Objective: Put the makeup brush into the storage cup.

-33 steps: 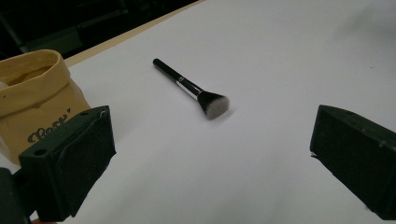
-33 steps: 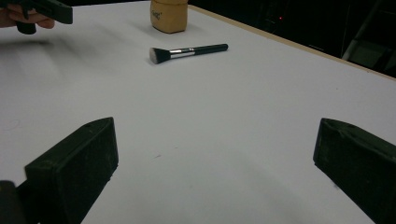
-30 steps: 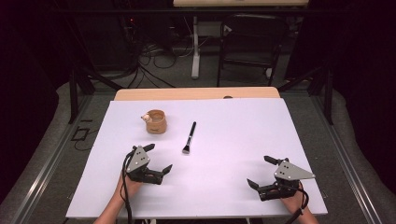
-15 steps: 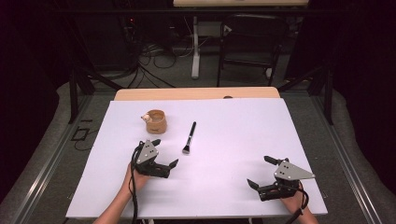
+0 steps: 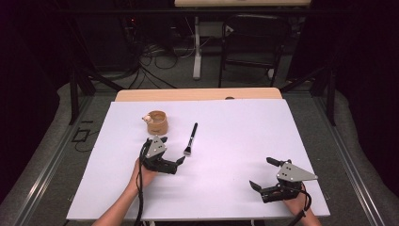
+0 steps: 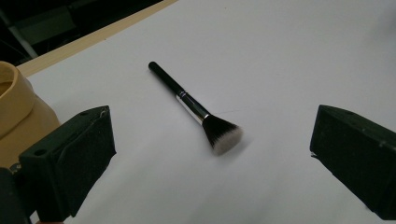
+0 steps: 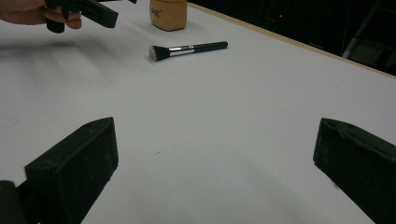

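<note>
White table [image 5: 226, 188] is mostly bare, with a tan cup [image 5: 157, 122] sitting toward the far left. Just to the right of it lies the brush [image 5: 190, 139], flat on the table, black handle pointing away and bristles toward the person.

Left gripper [image 5: 170, 154] is right next to the bristle end, jaws spread wide with nothing in them. Right gripper [image 5: 262, 174] rests well off at the near right, also gaping and empty.

The brush looks super light and stiff, though the handle is probably slick and will roll. I'd pinch it across the silver ferrule [image 6: 192, 106], not the soft bristles [image 6: 223, 135], since those just squash.
</note>
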`<state>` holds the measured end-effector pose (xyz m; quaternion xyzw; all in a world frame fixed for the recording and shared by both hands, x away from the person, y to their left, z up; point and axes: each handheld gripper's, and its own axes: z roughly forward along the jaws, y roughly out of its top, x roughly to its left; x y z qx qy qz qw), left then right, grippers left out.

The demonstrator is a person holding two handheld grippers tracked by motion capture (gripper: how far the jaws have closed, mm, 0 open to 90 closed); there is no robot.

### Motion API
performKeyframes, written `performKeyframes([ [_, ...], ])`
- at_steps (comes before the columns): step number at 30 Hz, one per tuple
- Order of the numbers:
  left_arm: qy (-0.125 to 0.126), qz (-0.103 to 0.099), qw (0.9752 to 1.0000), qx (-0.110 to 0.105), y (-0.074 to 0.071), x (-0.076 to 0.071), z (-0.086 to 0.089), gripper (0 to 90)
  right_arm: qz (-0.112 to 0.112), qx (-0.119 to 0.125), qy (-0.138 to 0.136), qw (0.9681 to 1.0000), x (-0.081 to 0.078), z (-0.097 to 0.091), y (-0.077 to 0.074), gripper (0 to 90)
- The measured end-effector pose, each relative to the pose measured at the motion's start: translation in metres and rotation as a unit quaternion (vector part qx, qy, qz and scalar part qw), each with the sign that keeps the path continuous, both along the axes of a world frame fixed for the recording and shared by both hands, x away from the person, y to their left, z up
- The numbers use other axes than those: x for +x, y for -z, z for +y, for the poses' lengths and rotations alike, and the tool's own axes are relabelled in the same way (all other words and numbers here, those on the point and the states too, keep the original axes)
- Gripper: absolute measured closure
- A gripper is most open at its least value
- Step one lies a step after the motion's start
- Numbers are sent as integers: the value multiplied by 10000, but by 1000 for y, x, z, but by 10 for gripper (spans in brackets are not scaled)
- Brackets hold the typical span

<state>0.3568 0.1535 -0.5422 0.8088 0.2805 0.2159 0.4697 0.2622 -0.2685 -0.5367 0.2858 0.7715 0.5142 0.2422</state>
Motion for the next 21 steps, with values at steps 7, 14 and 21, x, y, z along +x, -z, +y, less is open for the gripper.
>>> performKeyframes([
  [7,-9,79,10000,48,-2,9,-8,0,-2,-3,5,10000,0,0,0,0],
  [14,-7,111,9999,128,-6,15,-18,0,4,-3,-10,10000,0,-1,0,0],
  [21,-20,139,9996,255,-11,23,-27,0,9,2,-27,10000,0,0,0,0],
])
